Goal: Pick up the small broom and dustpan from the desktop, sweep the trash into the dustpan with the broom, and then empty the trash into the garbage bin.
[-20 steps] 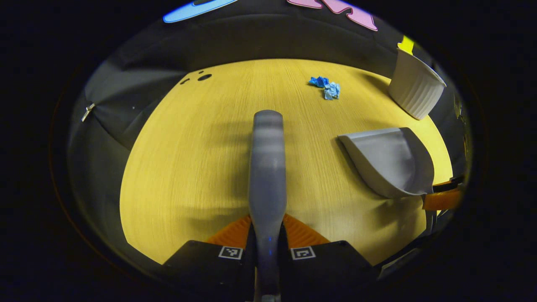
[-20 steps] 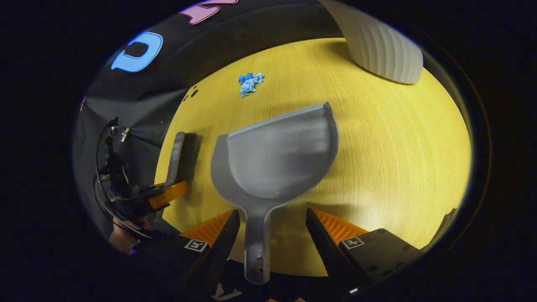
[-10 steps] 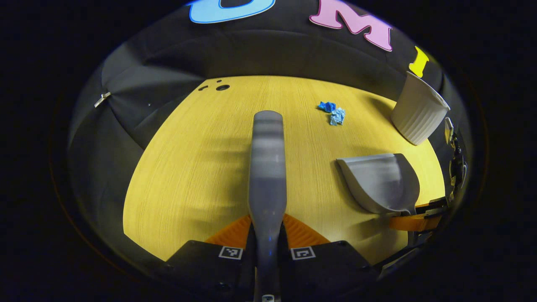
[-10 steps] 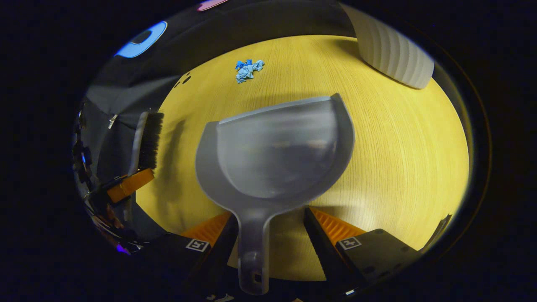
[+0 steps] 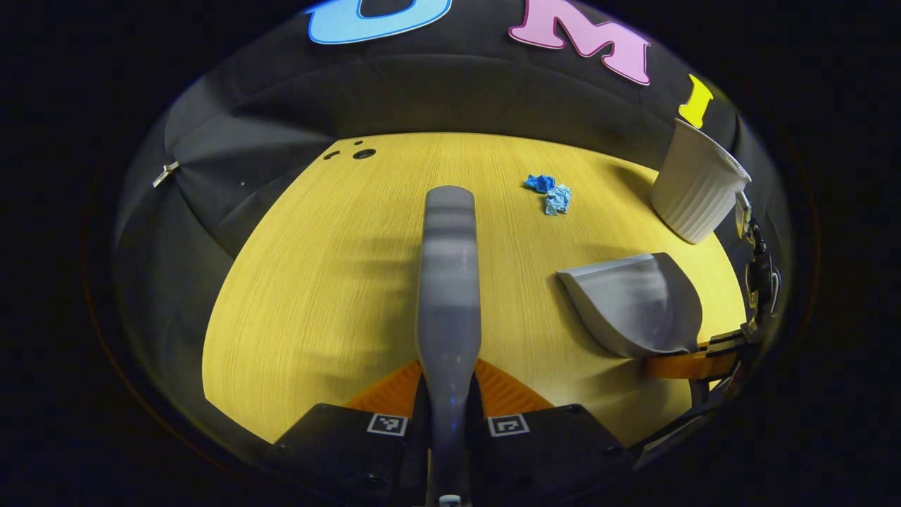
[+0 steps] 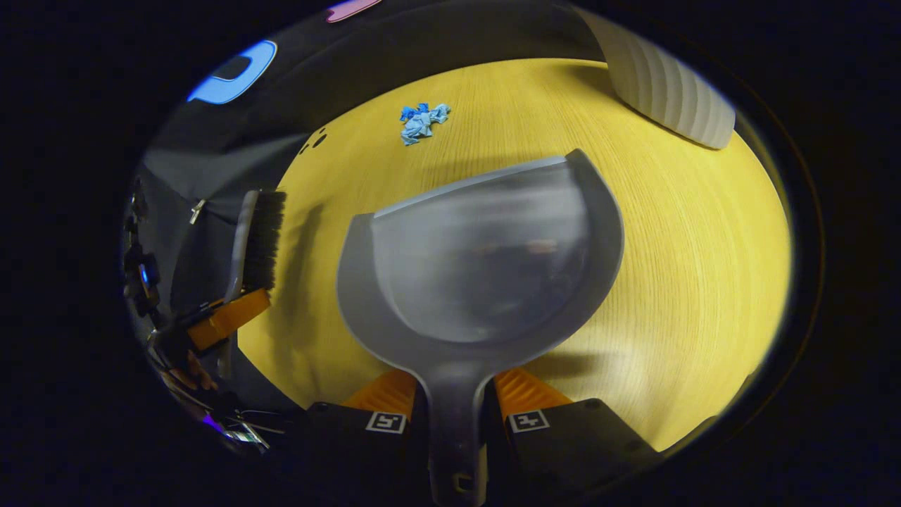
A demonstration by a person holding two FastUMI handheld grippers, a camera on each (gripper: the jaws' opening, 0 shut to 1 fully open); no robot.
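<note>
While clamped, dustpan (image 6: pixel 479 260) fronts right hand-held gripper (image 6: pixel 454 408).

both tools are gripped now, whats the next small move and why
Probably carry the dustpan forward and set its front edge down just short of the blue trash. The right gripper and left gripper already clamp dustpan and broom; the trash lies unswept.

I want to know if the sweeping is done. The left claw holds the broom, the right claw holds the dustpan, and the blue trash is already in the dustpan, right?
Not quite. The blue trash lies on the yellow desktop, beyond the dustpan, whose scoop is empty, as the right gripper view shows. The left claw does hold the broom, and the right claw the dustpan.
</note>
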